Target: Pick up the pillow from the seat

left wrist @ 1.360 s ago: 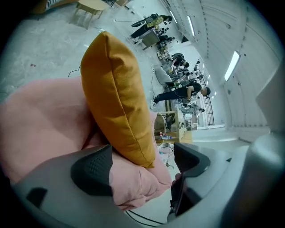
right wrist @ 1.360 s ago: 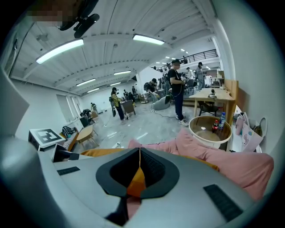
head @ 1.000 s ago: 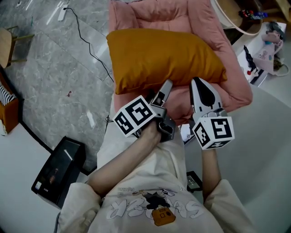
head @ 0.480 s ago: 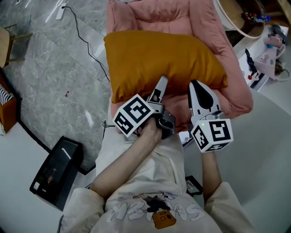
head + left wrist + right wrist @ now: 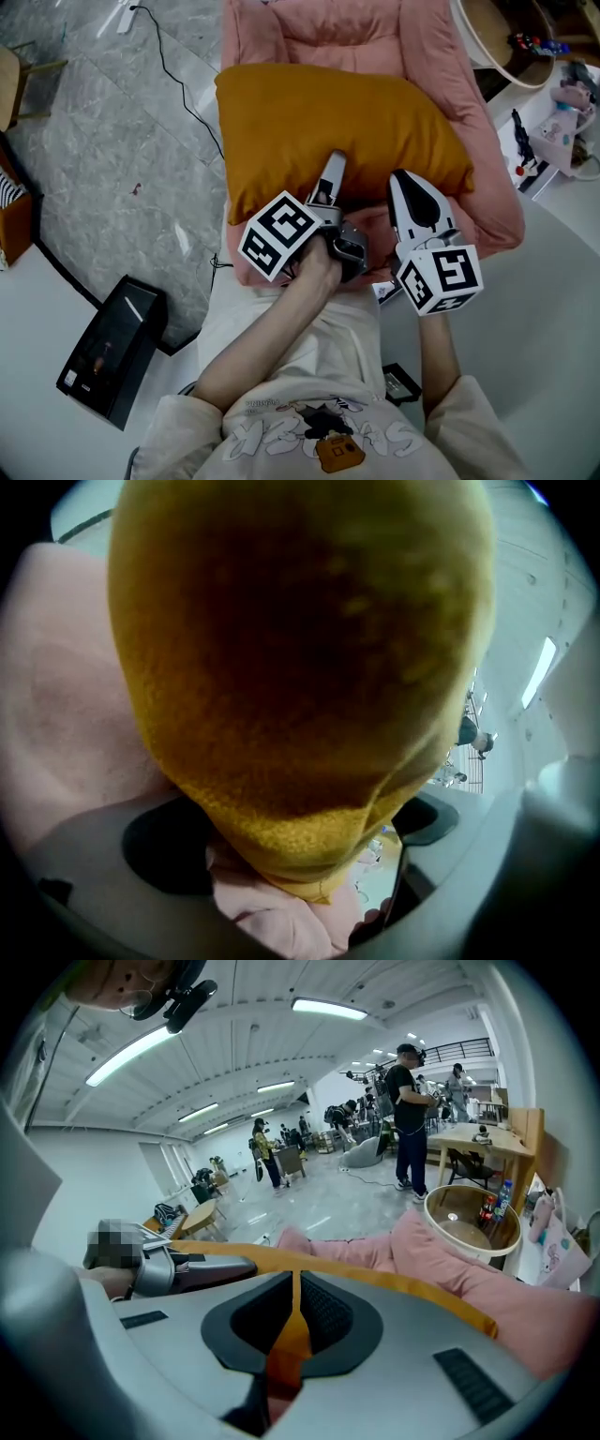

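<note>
An orange pillow [image 5: 337,131] lies across the pink cushioned seat [image 5: 487,187]. My left gripper [image 5: 330,178] reaches into the pillow's near edge from below it. One finger lies on the orange cloth and the other is hidden. In the left gripper view the pillow [image 5: 300,667] fills the picture, and its edge sits between the left gripper's [image 5: 300,841] wide, still opening jaws; the pads do not press it. My right gripper [image 5: 405,183] is shut, with its tip just at the pillow's near edge to the right. In the right gripper view the right gripper's [image 5: 293,1288] jaws stand together.
A black box [image 5: 108,347] and a black cable [image 5: 187,94] lie on the grey floor to the left. A round wooden tub [image 5: 506,37] and some toys [image 5: 562,122] stand at the right. People [image 5: 408,1110] stand far off in the hall.
My left gripper has pushed forward into the pillow's near edge. The right gripper has hardly moved.
</note>
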Tool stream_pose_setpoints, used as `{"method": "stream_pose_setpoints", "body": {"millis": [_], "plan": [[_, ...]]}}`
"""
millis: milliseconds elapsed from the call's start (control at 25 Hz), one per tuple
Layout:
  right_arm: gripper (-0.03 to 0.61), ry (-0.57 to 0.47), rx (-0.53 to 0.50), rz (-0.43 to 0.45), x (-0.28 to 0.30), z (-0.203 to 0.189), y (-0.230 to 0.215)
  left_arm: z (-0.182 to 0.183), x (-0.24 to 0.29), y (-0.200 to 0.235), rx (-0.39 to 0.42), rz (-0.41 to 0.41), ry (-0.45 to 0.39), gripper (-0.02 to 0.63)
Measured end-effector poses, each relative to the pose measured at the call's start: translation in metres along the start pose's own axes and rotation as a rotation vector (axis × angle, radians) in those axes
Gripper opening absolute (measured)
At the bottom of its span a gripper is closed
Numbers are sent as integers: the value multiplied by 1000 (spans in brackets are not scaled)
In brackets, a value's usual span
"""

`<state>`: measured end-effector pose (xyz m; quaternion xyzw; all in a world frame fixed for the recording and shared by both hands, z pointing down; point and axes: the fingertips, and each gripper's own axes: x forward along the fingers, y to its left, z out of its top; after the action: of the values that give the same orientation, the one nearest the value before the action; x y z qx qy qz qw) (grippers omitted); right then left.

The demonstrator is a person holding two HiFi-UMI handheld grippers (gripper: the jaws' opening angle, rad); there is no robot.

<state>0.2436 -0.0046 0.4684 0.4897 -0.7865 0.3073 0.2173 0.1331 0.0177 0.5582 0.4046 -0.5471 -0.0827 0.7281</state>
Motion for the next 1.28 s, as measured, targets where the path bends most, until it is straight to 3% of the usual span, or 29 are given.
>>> {"method": "stream_pose_setpoints", "body": {"millis": [120, 280, 400, 480, 520, 600, 800, 1000, 1120, 1280], "plan": [[34, 20, -11, 14, 6, -4, -3, 1, 6, 0, 34, -19, 0, 594], [106, 55, -10, 28, 16, -13, -7, 3, 10, 0, 56, -35, -7, 595], [196, 107, -3, 58, 28, -23, -5, 9, 15, 0, 71, -44, -21, 595], [318, 158, -10, 76, 33, -32, -2, 11, 17, 4, 74, -39, -18, 595], [346, 177, -15, 79, 34, -36, -1, 11, 16, 6, 73, -34, -14, 592], [390, 194, -16, 82, 37, -39, 0, 12, 16, 9, 79, -30, -11, 539], [407, 184, 12, 45, 40, -39, -13, 15, 20, 6, 126, -38, -12, 393], [407, 197, 30, 5, 39, -45, -29, 14, 22, 5, 154, -37, 5, 328], [439, 233, -2, -23, 43, -50, -37, 15, 26, 7, 148, -45, 15, 337], [493, 251, 38, -39, 50, -54, -44, 16, 34, 13, 116, -60, -10, 432]]}}
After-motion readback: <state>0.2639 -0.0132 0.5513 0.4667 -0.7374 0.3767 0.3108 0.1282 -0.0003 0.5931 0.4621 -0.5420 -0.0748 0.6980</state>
